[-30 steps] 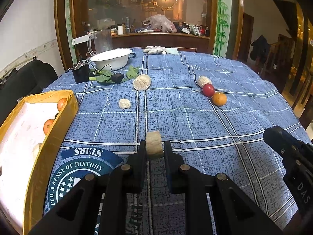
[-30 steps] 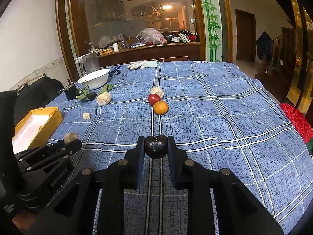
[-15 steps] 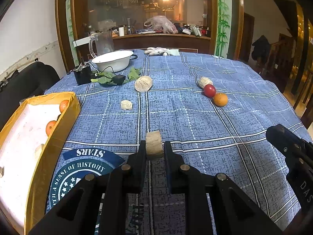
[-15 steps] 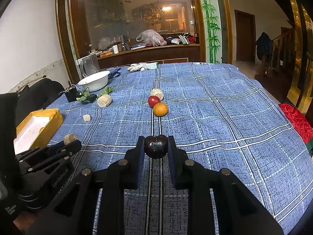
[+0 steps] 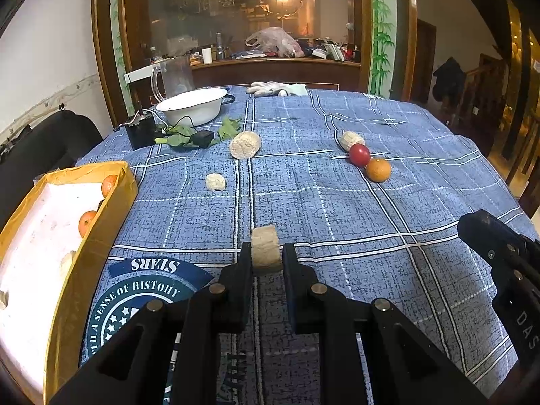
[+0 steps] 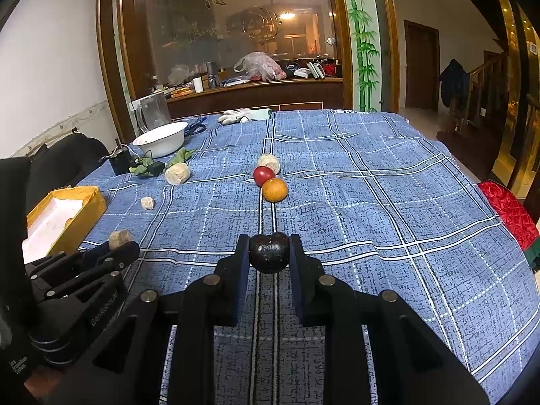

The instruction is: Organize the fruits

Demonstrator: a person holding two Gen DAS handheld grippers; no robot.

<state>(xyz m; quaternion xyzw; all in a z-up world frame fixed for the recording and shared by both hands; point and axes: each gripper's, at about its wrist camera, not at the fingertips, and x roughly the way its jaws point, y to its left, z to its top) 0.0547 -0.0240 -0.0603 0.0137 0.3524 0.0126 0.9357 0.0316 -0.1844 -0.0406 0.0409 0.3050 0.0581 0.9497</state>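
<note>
Between the fingers of the left gripper [image 5: 266, 258], a pale beige chunk [image 5: 266, 249] is sitting clenched, and the right gripper [image 6: 269, 253] is likewise gripping a dark, near-black fruit [image 6: 269, 251]. Both loads are being carried above the blue checked tablecloth [image 5: 337, 236], so the step in hand is judged to be transport toward the yellow box [image 5: 94, 249], which is lying to the left of the left gripper and already holding two oranges [image 5: 87, 222] and some pale bits. The next move is probably calling for a swing leftward over the box wall, then a release. Ahead of the grippers, a red fruit [image 6: 264, 175], an orange [image 6: 274, 189] touching it and a pale lump [image 6: 269, 162] behind them are waiting, with two more pale pieces [image 5: 215, 182] ahead to the left. Farther off are a white basin [image 5: 192, 105], green leaves [image 5: 184, 136] and gloves [image 5: 270, 87]. Nothing is blocking the way to the box, though the two grippers are working close together.
</note>
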